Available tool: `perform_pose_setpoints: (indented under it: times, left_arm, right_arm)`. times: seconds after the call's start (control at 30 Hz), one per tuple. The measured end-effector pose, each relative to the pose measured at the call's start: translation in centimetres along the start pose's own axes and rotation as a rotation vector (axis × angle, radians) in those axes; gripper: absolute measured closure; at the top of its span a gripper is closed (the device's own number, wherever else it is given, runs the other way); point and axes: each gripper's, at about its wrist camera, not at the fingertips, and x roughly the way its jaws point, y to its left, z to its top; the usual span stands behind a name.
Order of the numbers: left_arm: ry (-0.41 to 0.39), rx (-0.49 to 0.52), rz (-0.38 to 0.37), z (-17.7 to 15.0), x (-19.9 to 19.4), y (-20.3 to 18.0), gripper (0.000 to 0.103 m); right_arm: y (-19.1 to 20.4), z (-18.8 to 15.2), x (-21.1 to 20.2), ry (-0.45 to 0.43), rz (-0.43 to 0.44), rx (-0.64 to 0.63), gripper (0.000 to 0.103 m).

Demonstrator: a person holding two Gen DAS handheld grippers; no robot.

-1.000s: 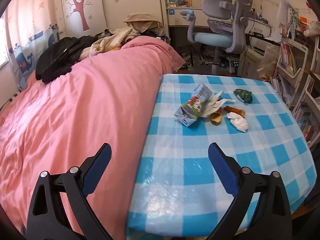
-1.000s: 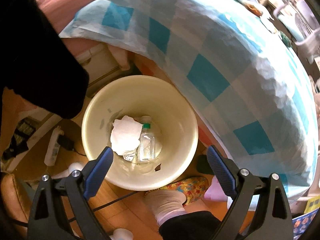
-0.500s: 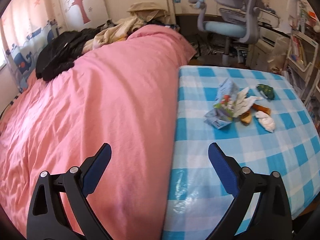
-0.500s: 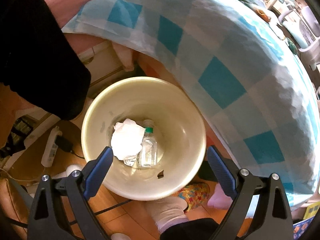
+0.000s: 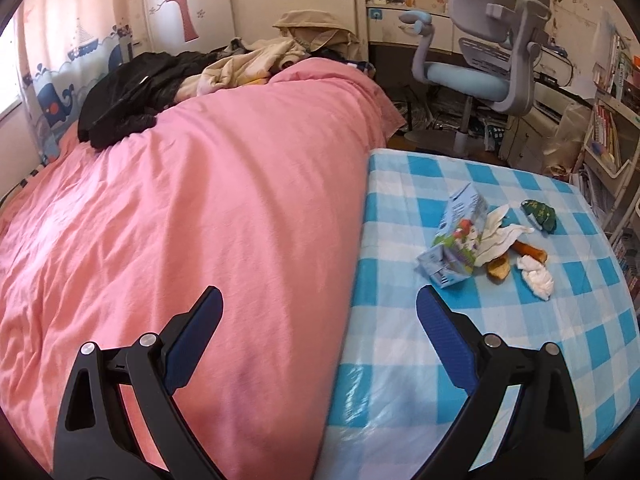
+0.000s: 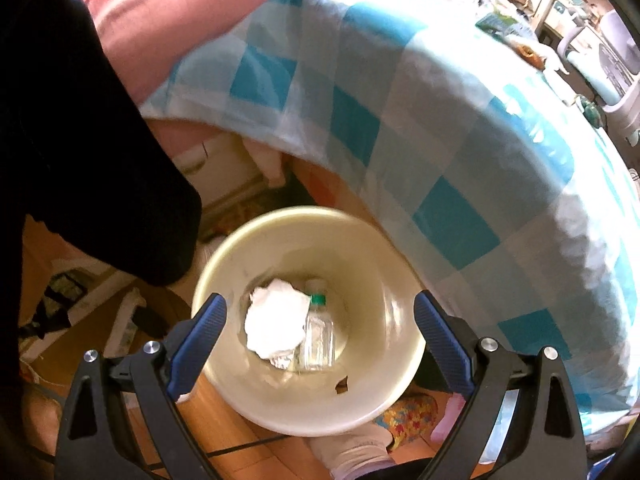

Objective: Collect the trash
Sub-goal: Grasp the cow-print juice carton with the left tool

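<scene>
Already the right tool (image 6: 319, 322) has drawn up and back from the bin (image 6: 376, 408): a second ago the bin filled the middle of its view, and now it sits lower, at six o'clock, with more of the checked desk (image 6: 460, 152) above it. Its jaws stand wide apart and empty. At the bottom of the bin lie a white tissue (image 6: 276, 322) and, touching it at three o'clock, a clear bottle (image 6: 318, 338) with a green cap. I judge a drop just finished and this tool free for the next piece.

Meanwhile the left tool (image 5: 318, 316) has swung left, so the pink bed (image 5: 192, 216) now fills most of its view; its jaws are also apart, holding nothing.

Far off at two o'clock, what remains waits on the desk: a crushed carton (image 5: 458, 240), white paper (image 5: 500, 232) against it, a brown scrap (image 5: 498, 268), an orange stick (image 5: 530, 250), a wadded tissue (image 5: 536, 278) and, farthest, a green wrapper (image 5: 540, 215). They look light, crumpled and closely heaped, the wrapper apart.
</scene>
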Motion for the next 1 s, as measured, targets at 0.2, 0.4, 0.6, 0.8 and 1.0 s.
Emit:
perform_pose_setpoints:
  times: [0.2,0.4,0.6,0.8,1.0]
  left_arm:
    - [-0.031,0.077,-0.030,1.4,1.3,-4.3,0.009]
    - [-0.026,0.194,-0.039,2.8,4.1,-9.9,0.009]
    - [-0.004,0.359,0.024,2.8,7.0,-14.8,0.009]
    - [0.119,0.226,-0.070,3.7,10.1,-14.1,0.051]
    - [0.166,0.086,-0.190,4.1,9.8,-11.7,0.070]
  right_arm:
    - [-0.2,1.2,-1.5,-0.063,0.025,0.014,0.012]
    - [-0.6,1.6,-1.9,-0.077,0.038,-0.003,0.012]
    - [-2.4,2.6,-2.6,-0.112,0.054,0.021,0.012]
    - [-3.7,3.0,-2.9,-0.127,0.067,0.039,0.013]
    - [-4.0,3.3,-4.0,-0.160,0.072,0.048,0.012]
